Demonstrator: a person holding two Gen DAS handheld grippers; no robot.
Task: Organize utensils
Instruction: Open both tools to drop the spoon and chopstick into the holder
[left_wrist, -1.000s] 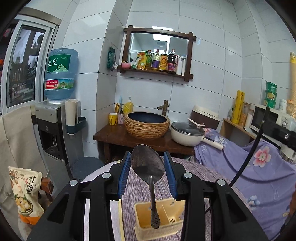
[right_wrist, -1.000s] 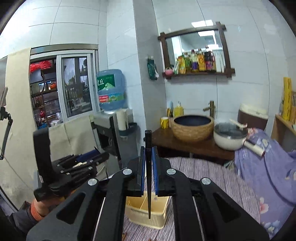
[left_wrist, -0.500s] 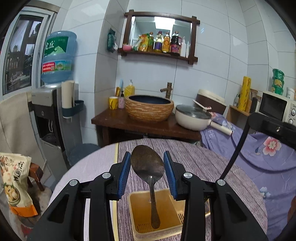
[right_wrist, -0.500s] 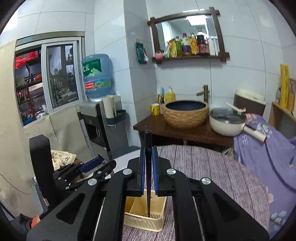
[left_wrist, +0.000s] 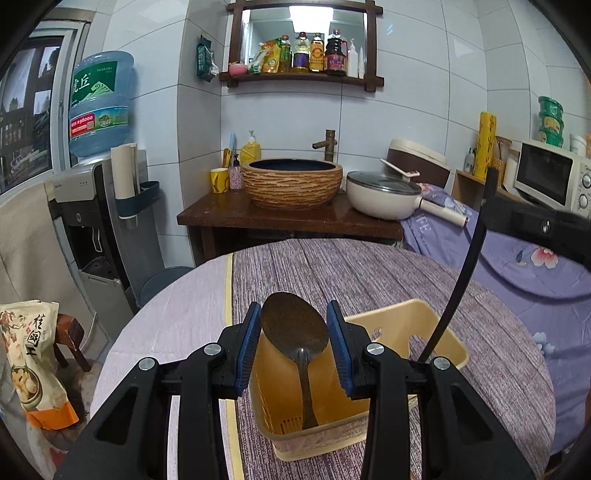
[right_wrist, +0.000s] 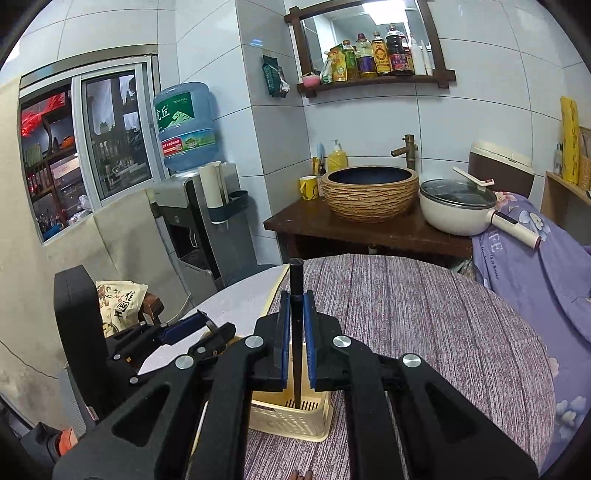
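My left gripper (left_wrist: 294, 325) is shut on a dark metal spoon (left_wrist: 295, 328), bowl up, its handle tip down inside the left part of a yellow plastic utensil basket (left_wrist: 388, 314) on the round table. My right gripper (right_wrist: 296, 317) is shut on a thin black utensil (right_wrist: 296, 280) held upright, its lower end reaching into the basket (right_wrist: 291, 419). In the left wrist view that black utensil (left_wrist: 461, 273) slants down into the right side of the basket. The left gripper also shows in the right wrist view (right_wrist: 195, 332), left of the basket.
The round table carries a purple striped cloth (left_wrist: 332, 266). Beyond it stands a wooden counter with a woven basin (left_wrist: 291, 181) and a white pot (left_wrist: 384, 195). A water dispenser (left_wrist: 99, 184) stands at left; a purple floral cover (left_wrist: 535, 266) lies at right.
Both grippers have come down toward the basket. The spoon handle and the black utensil tip now sit deeper inside it, and the basket looks larger and closer.
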